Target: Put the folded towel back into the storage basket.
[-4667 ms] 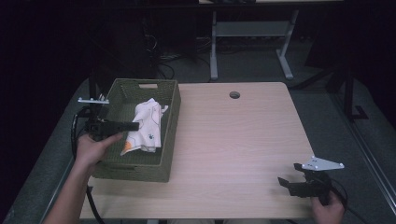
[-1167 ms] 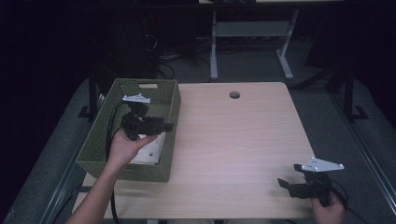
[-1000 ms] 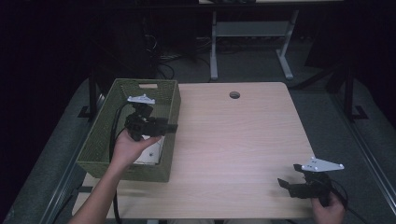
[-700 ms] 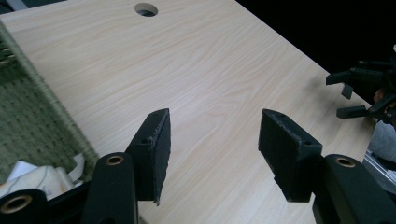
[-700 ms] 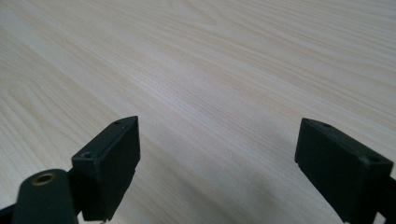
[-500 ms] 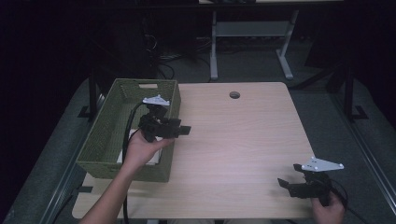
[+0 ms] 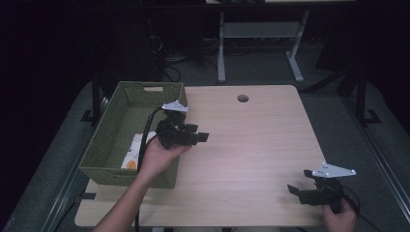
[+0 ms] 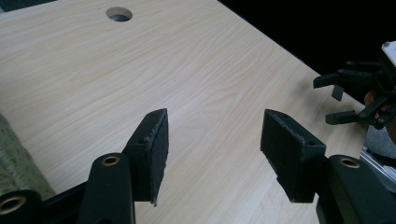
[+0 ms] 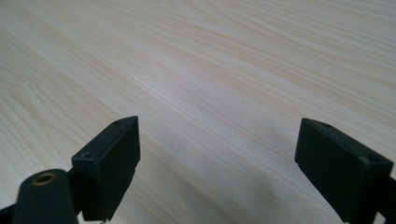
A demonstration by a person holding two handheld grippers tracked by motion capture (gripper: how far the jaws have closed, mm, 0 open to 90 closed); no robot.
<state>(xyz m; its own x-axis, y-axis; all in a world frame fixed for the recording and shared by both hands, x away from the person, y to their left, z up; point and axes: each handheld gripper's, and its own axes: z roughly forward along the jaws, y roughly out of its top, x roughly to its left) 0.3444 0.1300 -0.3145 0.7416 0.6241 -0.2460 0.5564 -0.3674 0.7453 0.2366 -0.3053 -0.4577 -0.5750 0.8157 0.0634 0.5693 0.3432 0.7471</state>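
A green woven basket (image 7: 109, 140) stands at the table's left side, with a white and orange package (image 7: 133, 151) lying on its floor. My left gripper (image 7: 200, 137) hovers just past the basket's right wall, over the bare wood, open with nothing between its jaws (image 8: 210, 149). The basket's rim (image 8: 16, 163) edges into the left gripper view at the lower left. My right gripper (image 7: 296, 193) rests near the table's front right corner, open and empty (image 9: 217, 158). It also appears far off in the left gripper view (image 8: 345, 100).
The light wooden table (image 7: 251, 145) has a round cable hole (image 7: 242, 98) near its back edge. A metal-legged stand (image 7: 261, 34) and cables lie on the dark floor behind. A metal frame runs along the right side.
My left gripper has moved right, from above the package inside the basket to just past the basket's right wall over the tabletop. The package stays in the basket. The right gripper has not moved.
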